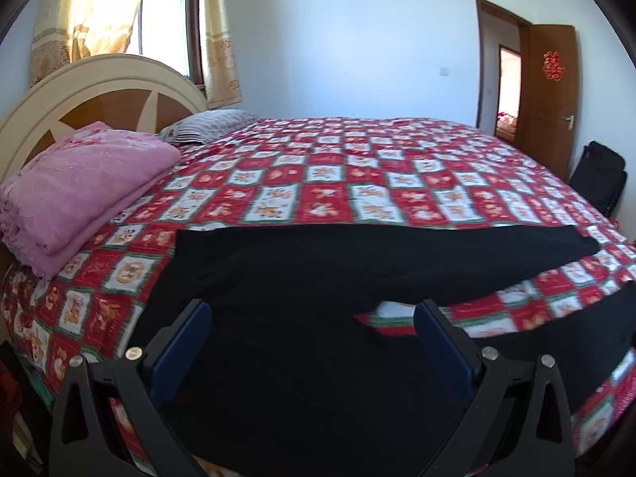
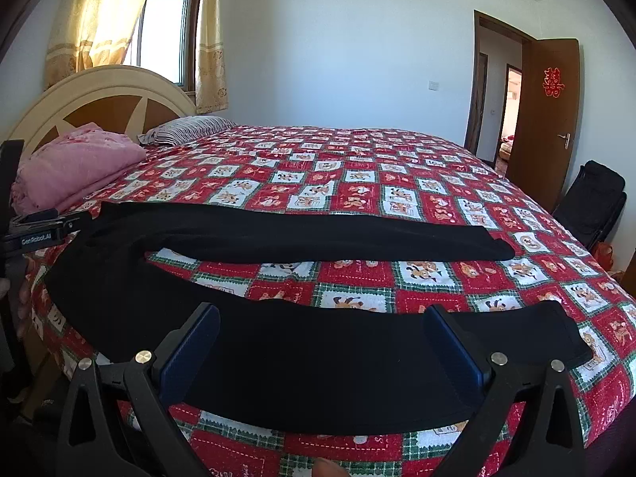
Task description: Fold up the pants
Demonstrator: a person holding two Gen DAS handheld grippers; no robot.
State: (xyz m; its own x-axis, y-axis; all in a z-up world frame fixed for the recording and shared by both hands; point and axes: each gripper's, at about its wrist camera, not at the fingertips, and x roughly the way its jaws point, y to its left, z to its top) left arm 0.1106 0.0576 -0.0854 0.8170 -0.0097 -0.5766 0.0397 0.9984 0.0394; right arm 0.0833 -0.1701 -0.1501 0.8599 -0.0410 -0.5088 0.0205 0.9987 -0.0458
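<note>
Black pants (image 1: 302, 274) lie spread flat on a red and white checked bedspread (image 1: 318, 183), legs apart in a V. In the left wrist view my left gripper (image 1: 314, 314) is open over the pants' upper part near the crotch, holding nothing. In the right wrist view the pants (image 2: 318, 342) show both legs: the far leg (image 2: 318, 234) and the near leg under my right gripper (image 2: 322, 318), which is open and empty above it. The left gripper's body (image 2: 35, 234) shows at the left edge by the waist.
A folded pink blanket (image 1: 79, 187) and a striped pillow (image 1: 210, 125) lie by the headboard (image 1: 99, 87) on the left. A black bag (image 1: 600, 175) stands on the floor by the open wooden door (image 1: 548, 91) at the right. The bed's near edge (image 2: 357, 449) is just below the grippers.
</note>
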